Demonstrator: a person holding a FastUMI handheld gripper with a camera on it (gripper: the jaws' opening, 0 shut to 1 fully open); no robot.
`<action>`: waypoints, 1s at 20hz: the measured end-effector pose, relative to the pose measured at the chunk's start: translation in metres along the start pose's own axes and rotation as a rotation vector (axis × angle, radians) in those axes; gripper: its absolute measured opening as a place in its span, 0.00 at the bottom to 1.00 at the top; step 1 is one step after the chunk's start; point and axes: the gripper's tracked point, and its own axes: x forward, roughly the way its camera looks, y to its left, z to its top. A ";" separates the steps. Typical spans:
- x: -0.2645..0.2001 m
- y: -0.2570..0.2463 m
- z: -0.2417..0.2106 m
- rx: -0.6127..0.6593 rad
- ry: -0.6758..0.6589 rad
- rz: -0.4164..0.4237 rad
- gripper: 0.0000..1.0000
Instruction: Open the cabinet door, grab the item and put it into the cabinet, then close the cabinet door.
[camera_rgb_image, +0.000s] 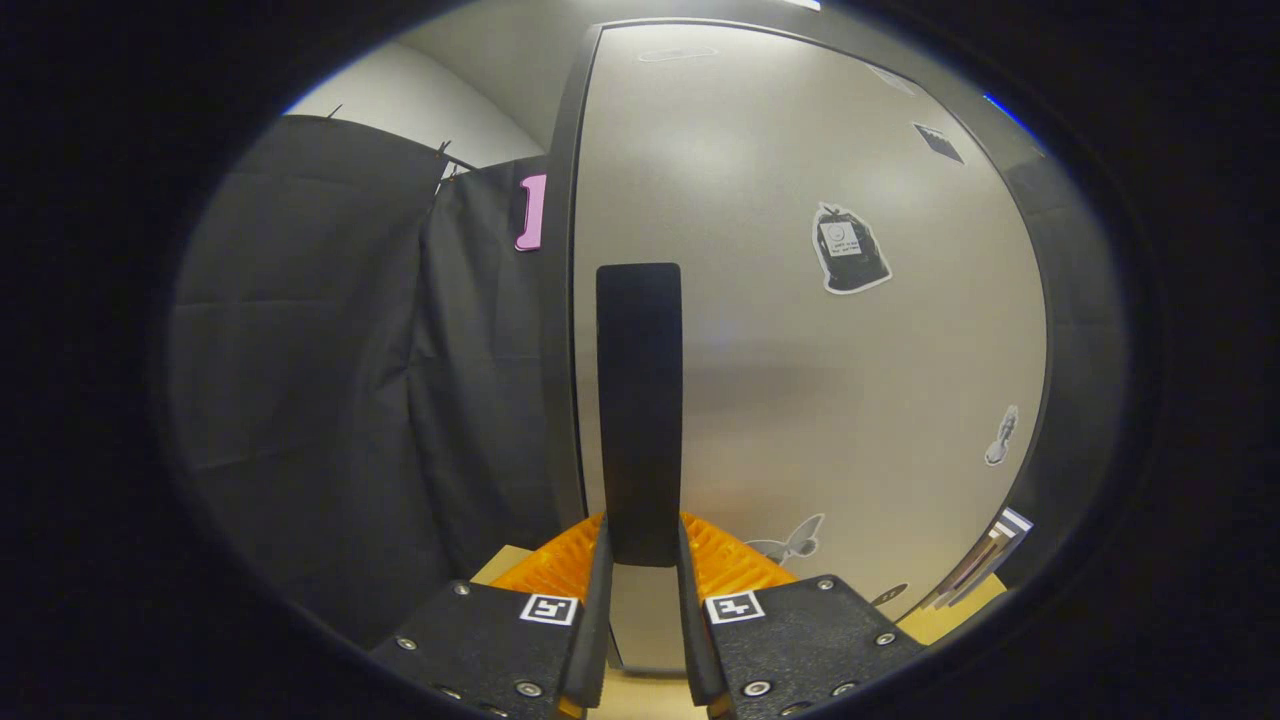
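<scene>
The cabinet door (850, 400) is a tall silver panel with a dark frame, and it stands close in front of me. A black vertical bar handle (640, 400) is fixed near the door's left edge. My gripper (641, 540) is shut on the lower end of this handle, with one finger (598, 570) pressing on each side. I cannot tell whether the door stands slightly ajar.
Several stickers (850, 250) dot the door's face. A black cloth wall (330, 350) hangs left of the cabinet. A light wooden surface (640, 695) lies beneath my fingers. Striped, flat items (985, 560) lean at the door's lower right corner.
</scene>
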 end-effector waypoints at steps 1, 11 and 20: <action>-0.001 0.000 0.000 -0.005 0.002 0.007 0.31; -0.033 0.007 -0.001 -0.018 0.023 0.094 0.28; -0.110 -0.013 -0.011 -0.019 0.014 0.217 0.28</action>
